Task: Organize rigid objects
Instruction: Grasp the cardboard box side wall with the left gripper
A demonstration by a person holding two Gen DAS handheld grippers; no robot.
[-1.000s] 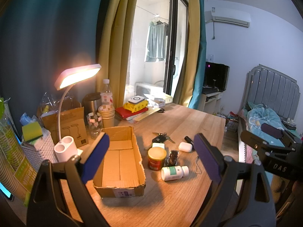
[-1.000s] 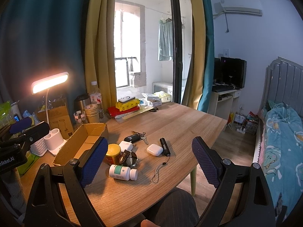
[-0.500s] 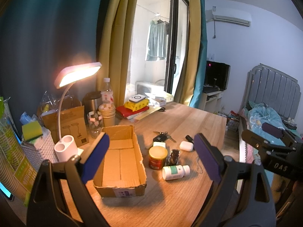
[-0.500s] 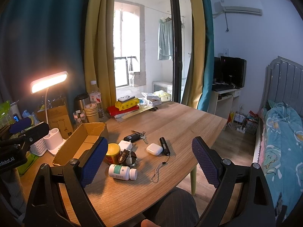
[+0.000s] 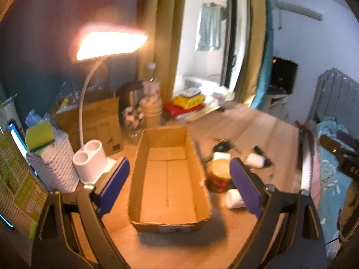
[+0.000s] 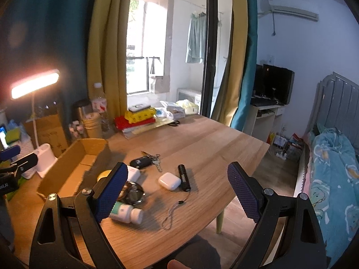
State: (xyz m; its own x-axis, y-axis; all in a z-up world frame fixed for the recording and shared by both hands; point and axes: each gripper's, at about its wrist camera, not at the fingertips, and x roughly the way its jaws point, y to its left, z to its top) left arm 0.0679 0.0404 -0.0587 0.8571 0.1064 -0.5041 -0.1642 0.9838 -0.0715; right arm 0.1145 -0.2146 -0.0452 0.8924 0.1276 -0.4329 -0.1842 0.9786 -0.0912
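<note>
Looking down, I see the cardboard box (image 5: 168, 179) holding nothing, on the wooden table (image 6: 202, 148). Red jar (image 5: 221, 174) and white pill bottle (image 6: 128, 213) lie just beside it. Left gripper (image 5: 179, 183) and right gripper (image 6: 177, 192) both have fingers spread apart, holding nothing.

Brown cardboard box (image 5: 170, 179) on a pale wood-grain worktop (image 6: 202, 143); white earbud case (image 6: 169, 181), black torch (image 6: 184, 177), white bottle (image 6: 126, 211) with green label, red tin (image 5: 218, 178).

The cardboard box (image 5: 168, 174) is open on top, nothing inside. A lamp (image 5: 89, 161) stands close on its left, a red jar (image 5: 221, 174) close on its right. My desk (image 6: 213, 143) is bare past the keys (image 6: 145, 160).
</note>
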